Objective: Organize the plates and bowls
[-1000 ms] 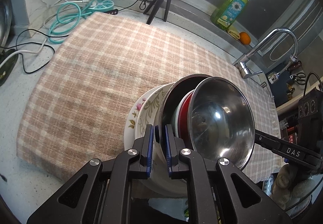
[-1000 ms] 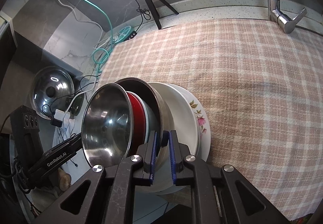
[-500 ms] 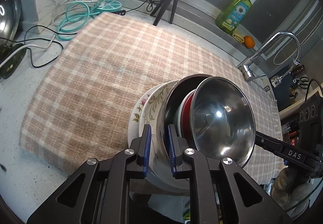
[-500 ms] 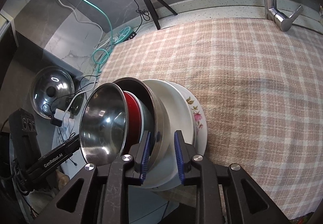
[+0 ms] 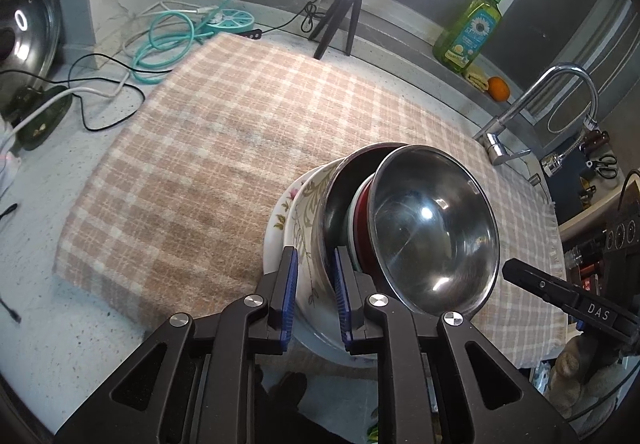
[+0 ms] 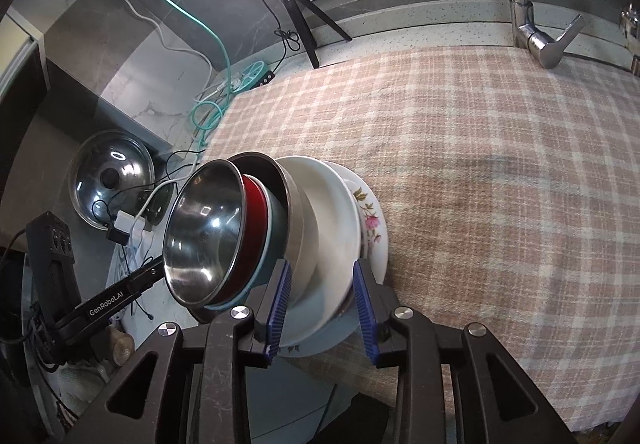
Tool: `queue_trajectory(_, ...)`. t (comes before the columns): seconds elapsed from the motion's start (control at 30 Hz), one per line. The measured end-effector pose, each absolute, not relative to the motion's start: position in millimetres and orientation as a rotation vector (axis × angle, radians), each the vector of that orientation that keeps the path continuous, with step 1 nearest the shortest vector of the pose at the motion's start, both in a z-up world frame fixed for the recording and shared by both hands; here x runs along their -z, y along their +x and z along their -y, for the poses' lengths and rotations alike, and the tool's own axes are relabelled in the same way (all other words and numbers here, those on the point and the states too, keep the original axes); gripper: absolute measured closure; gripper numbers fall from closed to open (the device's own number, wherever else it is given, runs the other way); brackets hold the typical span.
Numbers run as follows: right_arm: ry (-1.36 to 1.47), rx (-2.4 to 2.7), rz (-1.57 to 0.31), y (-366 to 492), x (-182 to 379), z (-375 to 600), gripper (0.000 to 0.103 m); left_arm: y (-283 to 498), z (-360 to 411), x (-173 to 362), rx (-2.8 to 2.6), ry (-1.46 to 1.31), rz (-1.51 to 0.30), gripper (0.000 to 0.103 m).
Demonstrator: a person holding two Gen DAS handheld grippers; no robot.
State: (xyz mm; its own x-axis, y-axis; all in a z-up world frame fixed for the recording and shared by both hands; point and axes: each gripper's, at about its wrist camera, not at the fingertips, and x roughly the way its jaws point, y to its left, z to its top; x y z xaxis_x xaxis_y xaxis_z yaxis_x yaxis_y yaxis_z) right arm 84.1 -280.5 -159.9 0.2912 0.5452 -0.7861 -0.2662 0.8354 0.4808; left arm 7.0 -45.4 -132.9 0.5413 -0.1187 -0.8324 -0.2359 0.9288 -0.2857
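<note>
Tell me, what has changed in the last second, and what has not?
Both tongs, left and right, are opening and have let go of the stacked dishes; the rims still sit between the pads. The stack stays at the near edge of the checked cloth, in the same order.

- Left hand-held gripper [image 5: 314, 298]: jaws opening, blue pads astride rim of dark metal bowl [image 5: 340, 200], not pressing.
- Stack on checked cloth [image 5: 224, 164] near counter [image 5: 36, 268] edge: floral plates [image 5: 286, 220] under, red bowl [image 5: 362, 212], steel bowl [image 5: 436, 228] on top.
- Right hand-held gripper [image 5: 516, 272] tip just beside steel bowl.
</note>
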Motion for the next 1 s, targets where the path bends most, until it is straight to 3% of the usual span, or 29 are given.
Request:
queue_trajectory(0.07, 0.273, -0.55, -1.152, 82.1, 158.7, 282.7, 0.071, 4.9, 44.9, 132.3, -0.079, -0.388, -1.003, 0.081)
queue_trajectory(0.4, 0.226, -0.523, -1.058, 57.6, 137.6, 288.2, 0.065, -11.5, 40.8, 120.3, -0.067, -0.346, -0.978, 0.08)
queue_trajectory(0.43, 0.214, -0.515, -1.042, 54.3, 134.3, 288.3, 0.065, -13.7, 40.5, 118.2, -0.062, -0.336, -0.973, 0.076)
queue_trajectory(0.53, 0.172, -0.479, -0.99, 42.4, 123.7, 287.8, 0.06, -24.2, 39.4, 109.1, -0.058, -0.297, -0.948, 0.048)
queue_trajectory(0.6, 0.14, -0.445, -0.955, 32.8, 117.0, 287.2, 0.048, -32.2, 37.6, 101.5, -0.049, -0.278, -0.938, 0.047)
queue_trajectory(0.8, 0.064, -0.388, -0.885, 3.8, 99.5, 279.8, 0.042, -51.2, 36.5, 82.7, -0.031, -0.226, -0.903, 0.037)
queue_trajectory(0.87, 0.051, -0.37, -0.865, -4.9, 94.4, 276.4, 0.035, -56.5, 38.7, 77.5, -0.025, -0.203, -0.893, 0.036)
queue_trajectory(1.0, 0.046, -0.342, -0.822, -21.7, 82.3, 271.0, 0.035, -67.1, 46.4, 66.5, -0.008, -0.154, -0.871, 0.031)
